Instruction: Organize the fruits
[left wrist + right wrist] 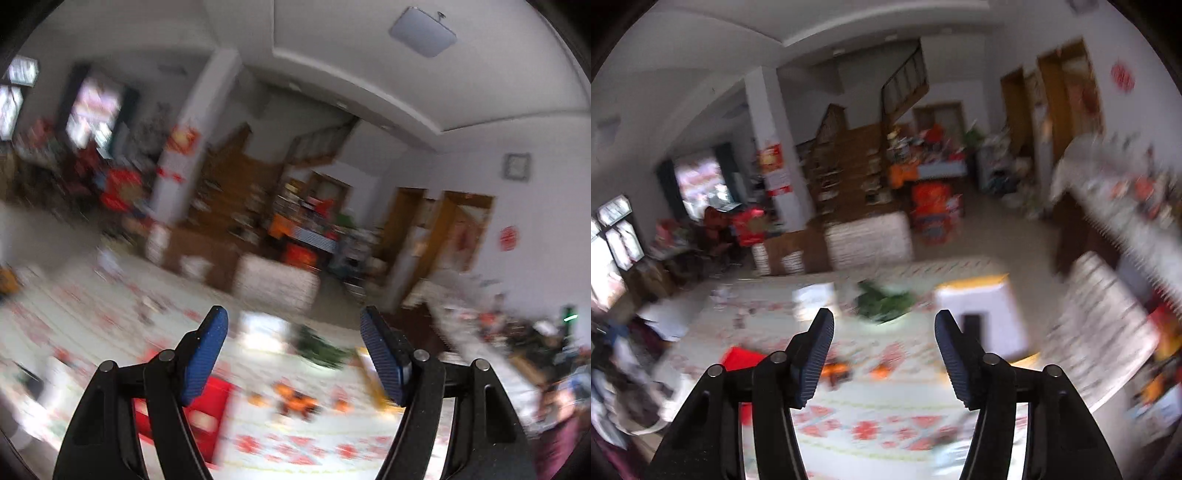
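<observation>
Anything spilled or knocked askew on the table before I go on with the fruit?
Nothing clearly stands out, though both views are motion-blurred. The orange fruits lie loose on the patterned tablecloth, between the red container and the white box. Both the left tongs and right tongs are open and empty.

1. Left black two-finger gripper with blue ribbed pads (294, 354): jaws spread wide, nothing between them, tilted slightly below level.
2. Right black two-finger gripper with dark blue ribbed pads (884, 358): jaws apart, empty, angled downward more steeply.
3. Both views motion-blurred.
</observation>
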The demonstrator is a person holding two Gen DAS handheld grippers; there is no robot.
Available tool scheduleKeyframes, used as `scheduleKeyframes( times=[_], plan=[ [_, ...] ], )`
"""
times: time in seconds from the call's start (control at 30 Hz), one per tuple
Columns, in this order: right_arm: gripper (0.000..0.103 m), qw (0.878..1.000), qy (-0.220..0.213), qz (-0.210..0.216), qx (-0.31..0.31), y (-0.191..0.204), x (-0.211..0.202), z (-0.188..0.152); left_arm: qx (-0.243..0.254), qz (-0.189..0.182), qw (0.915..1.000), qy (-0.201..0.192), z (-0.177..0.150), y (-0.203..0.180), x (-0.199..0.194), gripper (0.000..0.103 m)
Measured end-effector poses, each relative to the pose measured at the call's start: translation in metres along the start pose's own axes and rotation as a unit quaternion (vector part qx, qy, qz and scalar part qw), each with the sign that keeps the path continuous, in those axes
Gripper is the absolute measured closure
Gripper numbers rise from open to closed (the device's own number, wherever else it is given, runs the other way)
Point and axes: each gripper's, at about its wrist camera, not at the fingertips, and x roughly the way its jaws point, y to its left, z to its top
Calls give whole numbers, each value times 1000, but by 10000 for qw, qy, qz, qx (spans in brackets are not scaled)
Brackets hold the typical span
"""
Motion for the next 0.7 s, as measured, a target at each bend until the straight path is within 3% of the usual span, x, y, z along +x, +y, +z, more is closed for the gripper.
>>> scheduleKeyframes(
  times=[0.07,0.2,0.33,0.47,0.53,0.57,0.63,0.7],
  plan=[
    [39,9986,-36,-464,-259,-2,-20,16,219,606,9976,-261,31,10,-24,29],
    [38,9888,-274,-1381,-490,-15,-83,61,368,1424,9869,-668,77,30,-66,27],
    [30,9676,-763,-2305,-687,-23,-159,100,499,2415,9610,-1249,115,47,-110,25],
    [24,9249,-1244,-3527,-686,-31,-225,131,391,2988,9415,-1507,139,66,-140,25],
    [23,8876,-1370,-4336,-738,-37,-243,144,400,3260,9313,-1576,145,72,-149,25],
    [23,8751,-1380,-4577,-750,-37,-244,149,381,3349,9277,-1604,148,75,-153,25],
    [23,8443,-1344,-5140,-699,-46,-243,158,327,3322,9295,-1566,146,81,-156,25],
    [23,8367,-1280,-5293,-588,-58,-235,162,298,3064,9396,-1498,131,83,-151,23]
  ],
)
